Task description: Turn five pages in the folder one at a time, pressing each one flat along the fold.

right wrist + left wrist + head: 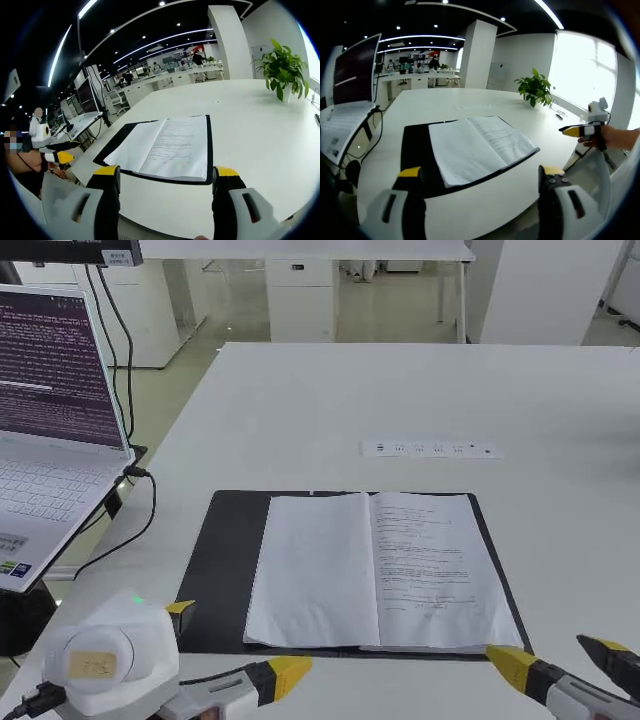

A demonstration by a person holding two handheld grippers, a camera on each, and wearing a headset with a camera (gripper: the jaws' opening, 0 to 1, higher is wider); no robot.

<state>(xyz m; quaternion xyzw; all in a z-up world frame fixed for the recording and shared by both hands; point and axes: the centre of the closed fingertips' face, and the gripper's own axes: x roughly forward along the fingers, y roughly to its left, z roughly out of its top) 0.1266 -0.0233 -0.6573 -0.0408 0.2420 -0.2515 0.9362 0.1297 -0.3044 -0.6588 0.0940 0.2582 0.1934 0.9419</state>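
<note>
A black folder (225, 560) lies open on the white table, with a blank page (315, 570) on its left and a printed page (425, 570) on its right. Both pages lie flat. My left gripper (235, 640) hovers open at the table's near edge, off the folder's near left corner, holding nothing. My right gripper (555, 652) is open too, just off the near right corner. From the left gripper (480, 171) the folder (417, 150) lies ahead, with the right gripper (580, 131) off to the side. The right gripper (166, 170) faces the folder (120, 137), and the left gripper (57, 150) shows at the left.
An open laptop (50, 440) with a dark screen of text sits to the left, its cable (150, 510) trailing over the table's left edge. A white power strip (430, 449) lies beyond the folder. A potted plant (282, 67) stands far off on the table.
</note>
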